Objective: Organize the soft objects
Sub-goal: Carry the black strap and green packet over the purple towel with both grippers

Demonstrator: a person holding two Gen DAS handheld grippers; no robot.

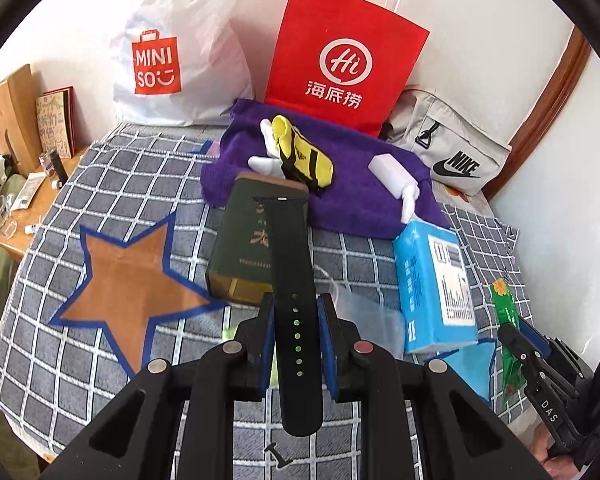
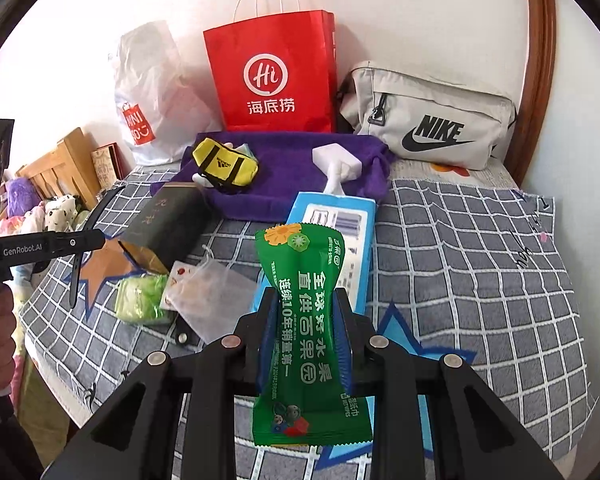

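My left gripper [image 1: 294, 312] is shut on a black watch strap [image 1: 290, 264], held above the grey checked cloth [image 1: 80, 196]. My right gripper [image 2: 306, 312] is shut on a green snack packet [image 2: 306, 320]; it also shows in the left wrist view [image 1: 508, 332]. On a purple towel [image 2: 292, 168] lie a yellow mini bag [image 2: 226, 164] and a white adapter [image 2: 336, 160]. A blue tissue pack [image 2: 336, 236], a dark green box [image 2: 168, 220], a light green pouch [image 2: 140, 298] and a sheer mesh bag [image 2: 208, 300] lie on the cloth.
A red paper bag [image 2: 272, 80], a white Miniso bag [image 2: 148, 92] and a grey Nike pouch [image 2: 432, 120] stand along the back wall. An orange star patch [image 1: 128, 280] is at the left. A wooden side table [image 1: 16, 120] stands off the left edge.
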